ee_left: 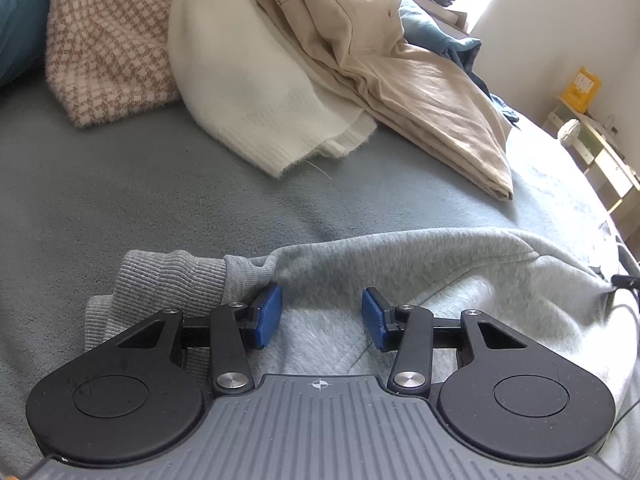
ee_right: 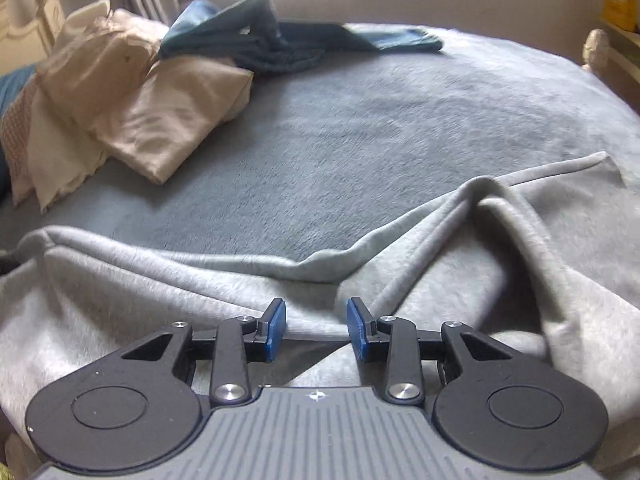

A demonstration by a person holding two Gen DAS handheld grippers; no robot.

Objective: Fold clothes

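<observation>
**Grey sweatshirt spread on the bed, both grippers over it with jaws apart**

So here's the setup. A light grey sweatshirt (ee_left: 460, 280) lies rumpled across the near part of the bed (ee_left: 120, 208), which is covered in a blue-grey fleecy blanket. In the left wrist view the left gripper (ee_left: 322, 316) sits right above the fabric next to a ribbed cuff (ee_left: 172, 280) that's bunched up on the left. Its blue pads (ee_left: 268, 316) stand clearly apart, with cloth lying under the gap, and nothing is pinched between them as far as I can see.

Right wrist view is much the same: the right gripper (ee_right: 316, 328) hangs over the sweatshirt (ee_right: 160, 292), jaws parted, pads (ee_right: 276, 330) not pressing on anything. To the right of it the fabric rises in a folded ridge (ee_right: 492, 200) and one flat corner reaches out over the blanket. That view is a bit blurry, so I can't tell if the pad tips brush the cloth.

Further back there's a heap of other clothes: a beige garment (ee_left: 420, 92), a white knit (ee_left: 248, 92), a pink-and-white checked knit (ee_left: 108, 40), and some dark blue stuff (ee_right: 256, 44) behind. A yellow box (ee_left: 580, 84) sits on a shelf by the wall.
</observation>
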